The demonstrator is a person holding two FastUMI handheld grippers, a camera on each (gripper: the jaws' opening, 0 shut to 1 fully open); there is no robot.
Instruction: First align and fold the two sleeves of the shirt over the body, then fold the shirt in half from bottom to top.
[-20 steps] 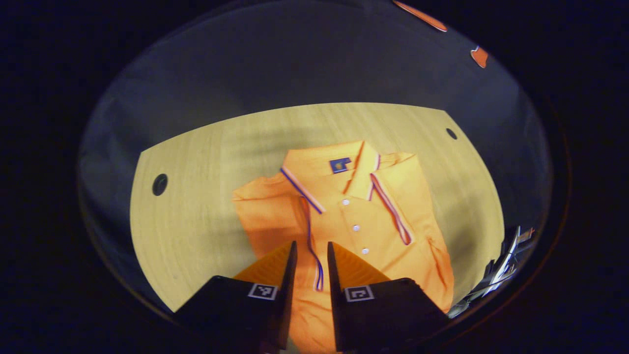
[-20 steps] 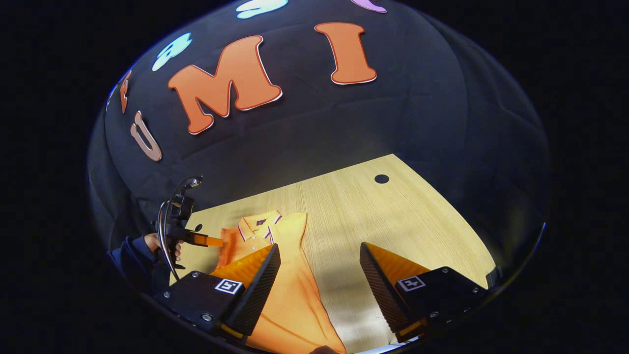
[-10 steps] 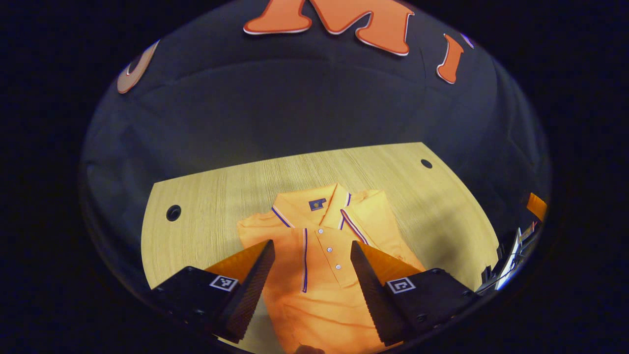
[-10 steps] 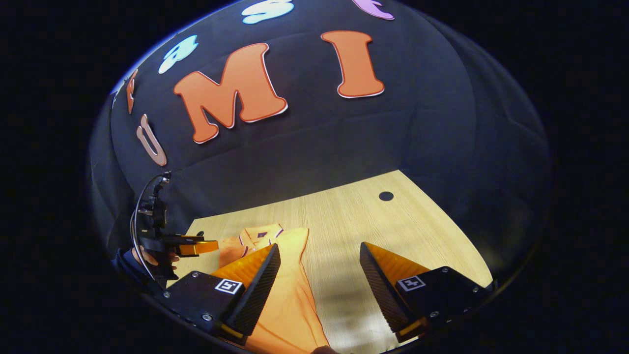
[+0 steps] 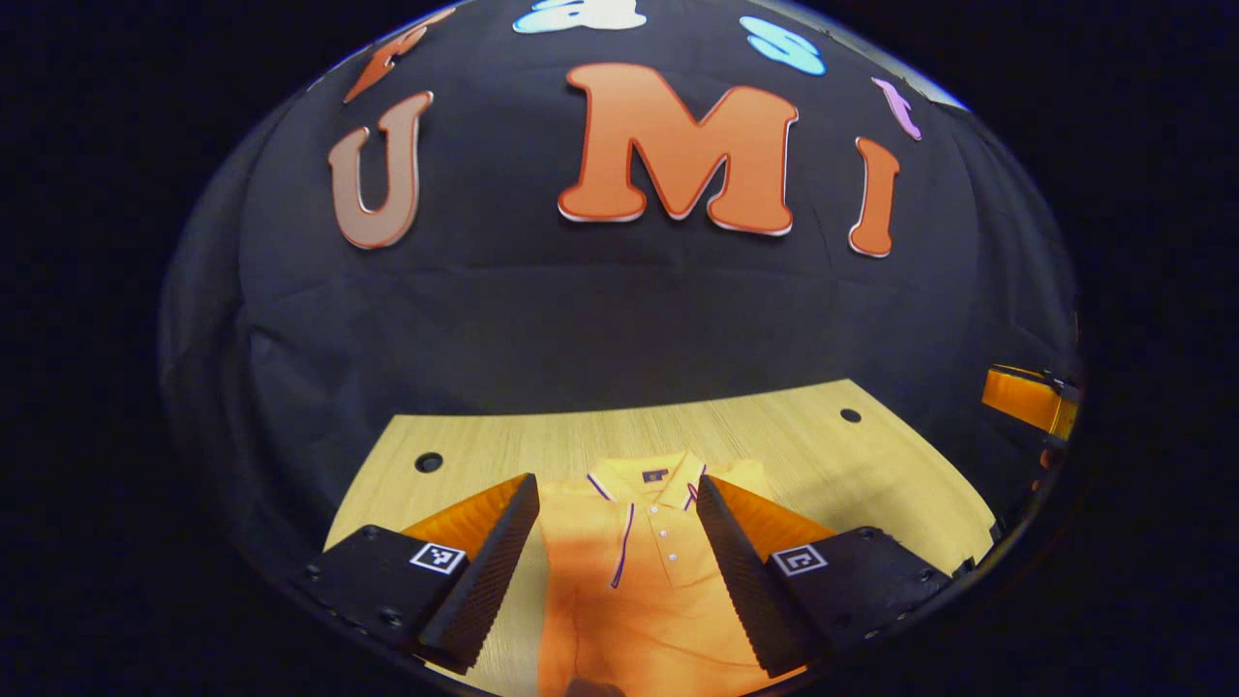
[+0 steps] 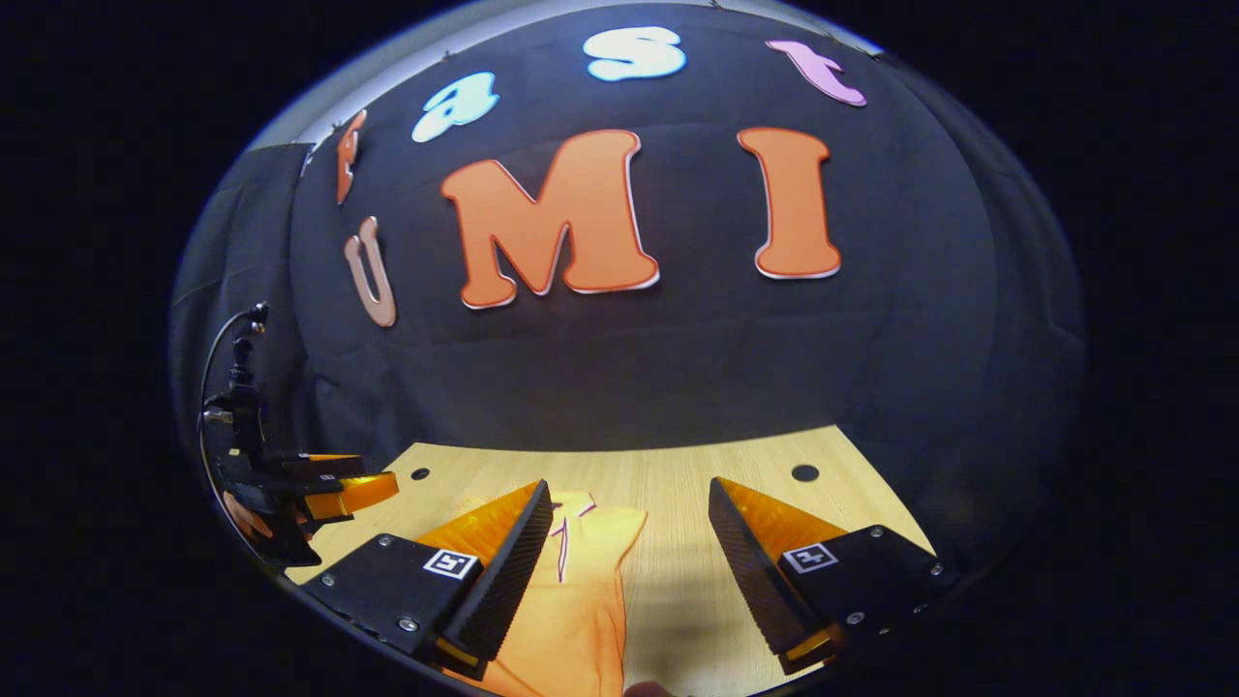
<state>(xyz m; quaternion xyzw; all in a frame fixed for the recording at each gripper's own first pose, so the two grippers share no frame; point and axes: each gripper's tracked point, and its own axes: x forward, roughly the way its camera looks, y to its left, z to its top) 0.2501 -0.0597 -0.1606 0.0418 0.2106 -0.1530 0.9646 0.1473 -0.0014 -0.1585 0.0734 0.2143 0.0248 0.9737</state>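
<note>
Orange polo shirt [image 5: 639, 581] of soft knit fabric, lying flat on a pale wood-grain table [image 5: 871, 455] with its collar toward the far edge. The collar carries thin dark-and-white striped trim; a short placket shows small white buttons. Both sleeves lie folded in over the body, giving a narrow, roughly rectangular outline. Two round dark holes mark the tabletop, far left [image 5: 428, 462] and far right [image 5: 850, 415].

Left gripper [image 5: 617, 566]: wedge-shaped fingers with ribbed inner faces, spread wide, raised above the shirt and grasping nothing.

Right gripper [image 6: 629, 571]: fingers equally wide apart, empty, raised over the shirt's right edge and bare table. In the right gripper view the left gripper appears at far left, carried by a hand [image 6: 247, 513].
</note>
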